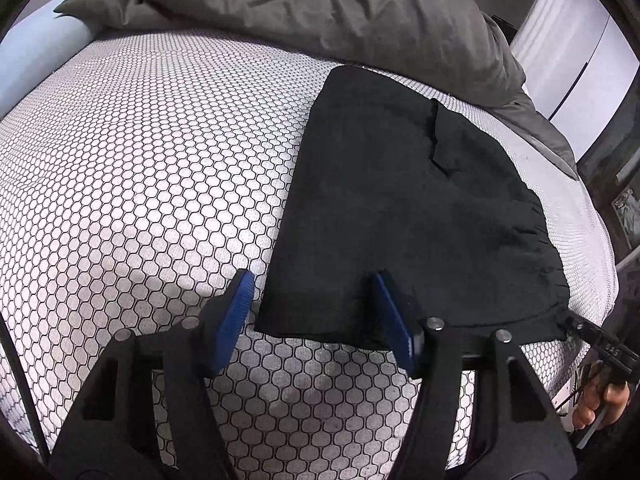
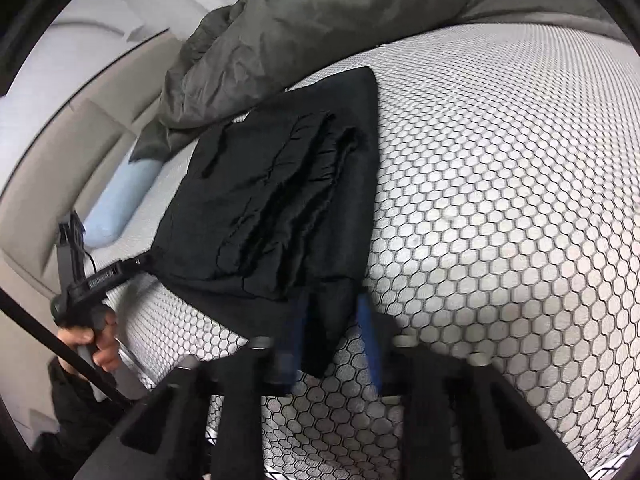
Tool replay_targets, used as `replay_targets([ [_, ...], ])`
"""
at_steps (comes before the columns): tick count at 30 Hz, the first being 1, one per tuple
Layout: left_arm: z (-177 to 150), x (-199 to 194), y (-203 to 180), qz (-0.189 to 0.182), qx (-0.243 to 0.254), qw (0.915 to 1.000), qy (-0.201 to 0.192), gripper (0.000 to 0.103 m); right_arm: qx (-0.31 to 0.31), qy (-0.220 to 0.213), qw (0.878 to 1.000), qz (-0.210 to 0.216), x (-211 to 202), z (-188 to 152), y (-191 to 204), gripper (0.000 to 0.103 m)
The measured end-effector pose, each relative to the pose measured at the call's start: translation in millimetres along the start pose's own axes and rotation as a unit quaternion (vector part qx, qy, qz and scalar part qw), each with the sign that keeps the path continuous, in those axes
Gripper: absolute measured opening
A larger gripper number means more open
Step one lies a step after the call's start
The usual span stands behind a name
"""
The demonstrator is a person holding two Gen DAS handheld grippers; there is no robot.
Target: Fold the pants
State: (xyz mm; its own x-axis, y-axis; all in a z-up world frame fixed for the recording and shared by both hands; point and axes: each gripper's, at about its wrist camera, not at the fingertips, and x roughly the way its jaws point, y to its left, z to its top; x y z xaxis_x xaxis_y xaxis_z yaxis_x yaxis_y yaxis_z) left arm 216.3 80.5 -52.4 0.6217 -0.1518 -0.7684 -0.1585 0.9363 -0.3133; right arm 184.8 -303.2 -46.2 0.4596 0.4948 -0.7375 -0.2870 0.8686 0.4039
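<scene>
The black pants (image 1: 400,184) lie folded into a flat stack on the honeycomb-patterned mattress (image 1: 140,160). My left gripper (image 1: 318,300) straddles their near left corner. One blue pad rests on the cloth and the other stands just off its edge, with a wide gap between the jaws. In the right wrist view, the pants (image 2: 280,184) show their ruffled waistband layers on top. My right gripper (image 2: 331,324) is shut on the other near corner, and the cloth drapes between its blurred blue pads. Each gripper also shows from the side in the other view: the right gripper (image 1: 566,320) and the left gripper (image 2: 140,261).
A crumpled grey-green duvet (image 1: 340,4) is heaped at the far side of the bed, touching the pants' far edge. A light blue pillow (image 2: 120,200) lies by the beige headboard (image 2: 48,208). The person's hand (image 2: 96,344) holds the left gripper's handle. The mattress edge (image 1: 592,248) runs close to the pants.
</scene>
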Motion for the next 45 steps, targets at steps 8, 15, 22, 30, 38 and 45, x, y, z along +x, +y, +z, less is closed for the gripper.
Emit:
replay_targets([
  [8, -1, -1, -1, -0.003, 0.001, 1.0000, -0.001, 0.060, -0.017, -0.003, 1.000, 0.006, -15, -21, 10, 0.003],
  [15, -4, -18, 2, -0.008, -0.004, 0.9999, -0.007, 0.060, 0.007, -0.033, 0.999, 0.004, -27, -13, -1, 0.052],
  [22, 17, -14, 7, 0.028, -0.006, 0.9994, -0.020, 0.061, 0.030, -0.056, 0.998, 0.017, 0, 24, -4, 0.081],
  [30, 31, 7, -1, 0.049, 0.008, 0.9985, -0.023, 0.061, 0.000, -0.035, 0.999, -0.006, 62, 78, 10, 0.050],
  [38, 41, 12, -9, 0.062, 0.012, 0.9976, -0.029, 0.061, -0.004, -0.046, 0.999, -0.004, 88, 107, 7, 0.054],
  [45, 41, 5, -19, 0.075, 0.019, 0.9963, -0.036, 0.071, -0.019, -0.066, 0.997, -0.030, 69, 88, 12, 0.092],
])
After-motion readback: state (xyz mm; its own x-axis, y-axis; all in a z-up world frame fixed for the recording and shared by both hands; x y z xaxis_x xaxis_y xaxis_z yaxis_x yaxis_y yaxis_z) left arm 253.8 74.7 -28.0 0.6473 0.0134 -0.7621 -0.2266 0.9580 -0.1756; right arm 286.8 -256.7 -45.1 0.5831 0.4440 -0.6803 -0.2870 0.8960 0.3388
